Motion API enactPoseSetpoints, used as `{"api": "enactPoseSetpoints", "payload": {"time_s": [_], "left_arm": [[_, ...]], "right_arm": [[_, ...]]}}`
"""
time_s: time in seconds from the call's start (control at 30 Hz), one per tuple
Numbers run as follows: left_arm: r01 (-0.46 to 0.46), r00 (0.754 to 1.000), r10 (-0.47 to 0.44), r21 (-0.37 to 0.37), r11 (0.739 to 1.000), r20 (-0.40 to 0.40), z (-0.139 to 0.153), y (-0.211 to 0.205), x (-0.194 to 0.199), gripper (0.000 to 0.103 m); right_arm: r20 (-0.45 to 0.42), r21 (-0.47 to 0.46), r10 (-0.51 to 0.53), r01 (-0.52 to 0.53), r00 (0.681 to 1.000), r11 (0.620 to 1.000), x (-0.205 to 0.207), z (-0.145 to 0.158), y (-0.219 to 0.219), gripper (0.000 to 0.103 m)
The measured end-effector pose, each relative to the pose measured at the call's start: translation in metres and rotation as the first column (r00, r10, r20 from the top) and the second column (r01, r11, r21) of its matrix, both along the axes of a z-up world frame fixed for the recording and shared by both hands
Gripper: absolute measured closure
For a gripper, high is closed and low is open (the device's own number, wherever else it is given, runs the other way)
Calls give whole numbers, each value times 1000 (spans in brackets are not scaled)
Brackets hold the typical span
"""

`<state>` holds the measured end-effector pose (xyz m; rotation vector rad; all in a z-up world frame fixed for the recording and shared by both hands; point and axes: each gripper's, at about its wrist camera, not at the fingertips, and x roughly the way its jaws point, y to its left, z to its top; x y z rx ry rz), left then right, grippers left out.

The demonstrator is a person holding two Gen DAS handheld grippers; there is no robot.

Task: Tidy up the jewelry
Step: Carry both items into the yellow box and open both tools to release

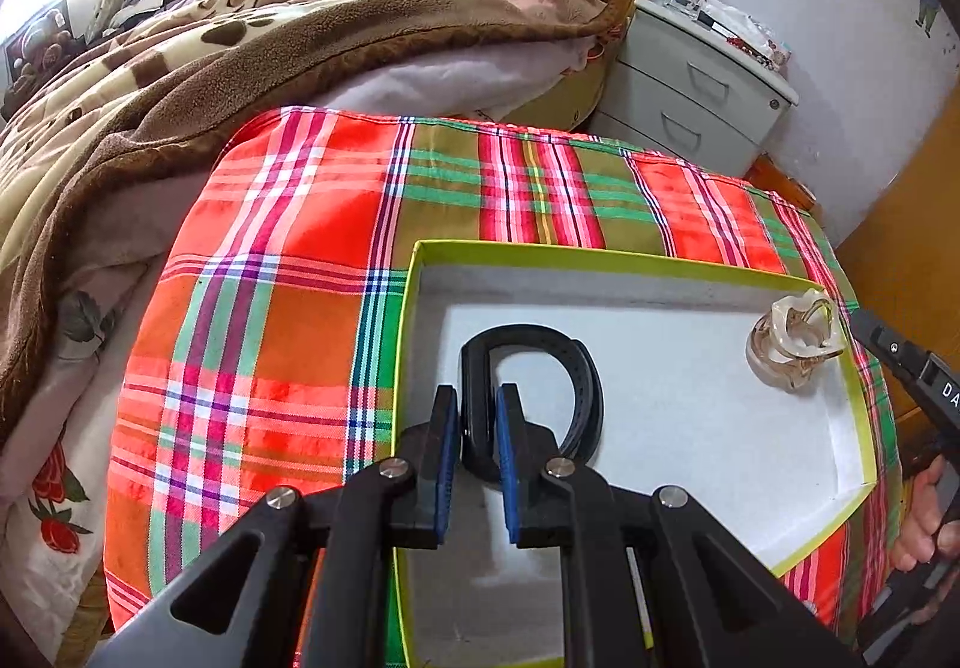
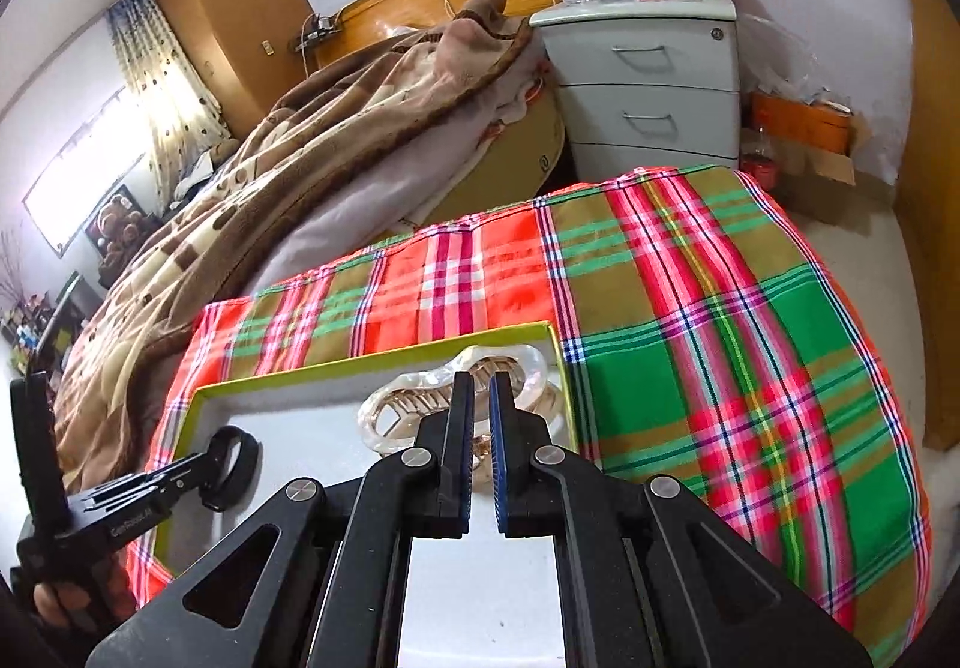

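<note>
A shallow box with a lime-green rim (image 1: 606,252) and white floor lies on a plaid cloth (image 1: 288,260). My left gripper (image 1: 478,398) is shut on a black wristband (image 1: 534,335), which curls in a loop just above the box floor. A pearly translucent hair claw (image 1: 795,338) rests in the box's far right corner. In the right wrist view the box rim (image 2: 384,353) shows too. My right gripper (image 2: 480,386) hangs just over the hair claw (image 2: 408,404), jaws nearly shut with a thin gap and nothing between them. The wristband (image 2: 231,464) and left gripper (image 2: 210,458) show at left.
The plaid cloth (image 2: 720,308) covers a raised surface beside a bed with a brown blanket (image 1: 240,44). A grey drawer cabinet (image 2: 648,86) with clutter on top stands behind. A wooden wardrobe (image 2: 222,2) is at far left.
</note>
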<state>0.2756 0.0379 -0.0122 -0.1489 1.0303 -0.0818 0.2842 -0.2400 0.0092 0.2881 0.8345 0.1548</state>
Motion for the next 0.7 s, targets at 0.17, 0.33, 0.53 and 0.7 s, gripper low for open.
{"api": "enactPoseSetpoints", "payload": {"time_s": [0.17, 0.33, 0.53, 0.7], "left_arm": [[-1, 1000, 1, -3, 1000, -3, 1, 0, 0, 89], [9, 1000, -9, -12, 1000, 3, 5, 1, -2, 84], [13, 999, -13, -4, 1000, 43, 20, 2, -17, 69], [15, 997, -13, -31, 999, 80, 35, 8, -38, 67]], "right_arm": [[-16, 5, -1, 2, 1000, 1000, 2, -4, -1, 98], [-9, -1, 6, -6, 1000, 1000, -4, -1, 1, 98], [23, 14, 20, -20, 1000, 1000, -23, 12, -2, 93], [53, 10, 32, -32, 998, 999, -48, 23, -3, 92]]}}
